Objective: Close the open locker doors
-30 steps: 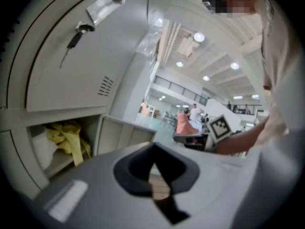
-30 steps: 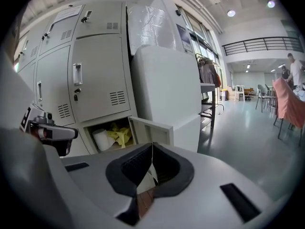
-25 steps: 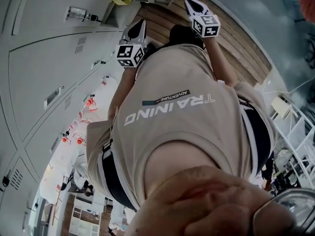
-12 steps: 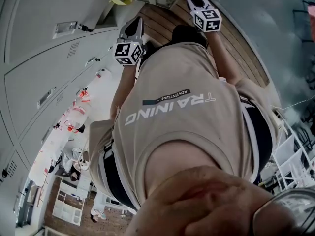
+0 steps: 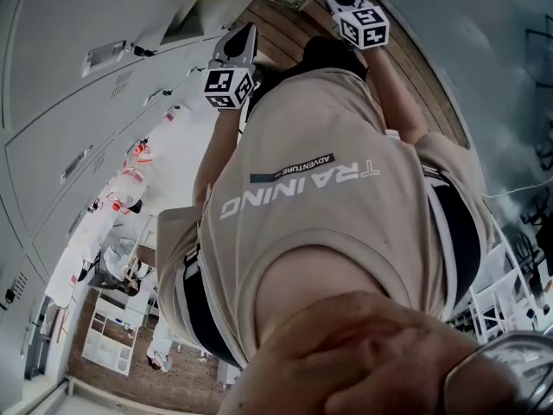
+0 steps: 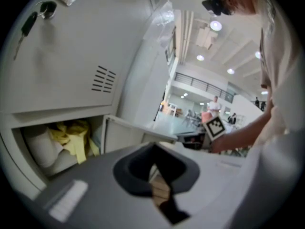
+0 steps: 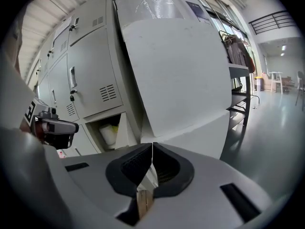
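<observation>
Pressing flat on the open door (image 6: 125, 137), yellow cloth (image 6: 71, 133) just beside it, probably best with left gripper (image 6: 155, 171) and right gripper (image 7: 151, 162), both pinched together empty near that door, swinging it steadily home.

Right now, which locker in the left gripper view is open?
The bottom locker, below the vented door. Its door stands swung out, showing a yellow cloth and a white roll inside. The vented door above is shut.
</observation>
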{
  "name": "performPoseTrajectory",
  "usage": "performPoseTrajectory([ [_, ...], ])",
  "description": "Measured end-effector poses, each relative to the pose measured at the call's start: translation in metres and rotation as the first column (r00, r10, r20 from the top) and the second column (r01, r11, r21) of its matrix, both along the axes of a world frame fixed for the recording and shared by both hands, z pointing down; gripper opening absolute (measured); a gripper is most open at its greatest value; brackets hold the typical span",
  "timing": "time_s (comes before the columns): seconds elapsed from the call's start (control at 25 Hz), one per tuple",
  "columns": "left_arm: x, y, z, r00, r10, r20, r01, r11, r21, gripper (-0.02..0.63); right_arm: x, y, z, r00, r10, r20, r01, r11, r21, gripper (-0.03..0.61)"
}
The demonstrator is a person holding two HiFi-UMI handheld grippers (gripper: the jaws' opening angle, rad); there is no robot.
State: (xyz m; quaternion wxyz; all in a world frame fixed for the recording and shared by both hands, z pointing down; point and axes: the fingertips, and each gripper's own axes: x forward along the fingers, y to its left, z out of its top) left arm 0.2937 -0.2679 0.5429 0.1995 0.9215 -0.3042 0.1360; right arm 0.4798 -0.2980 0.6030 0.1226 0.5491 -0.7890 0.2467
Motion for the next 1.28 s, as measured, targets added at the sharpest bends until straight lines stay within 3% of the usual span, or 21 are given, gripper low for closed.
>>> performPoseTrajectory([
  [0.44,-0.015,0.02,0.001,0.999,-0.05,-0.015,0.05,0.999,-0.002,0.006,-0.031,0.019,-0.002,0.993,-0.117,0.011,0.116,0.993,0.017,0.015],
  [1.28,-0.112,0.045,0.002,0.989,-0.141,-0.041,0.142,0.99,0.018,0.006,-0.144,0.054,0.003,0.969,-0.248,0.0,0.248,0.969,0.001,0.015],
])
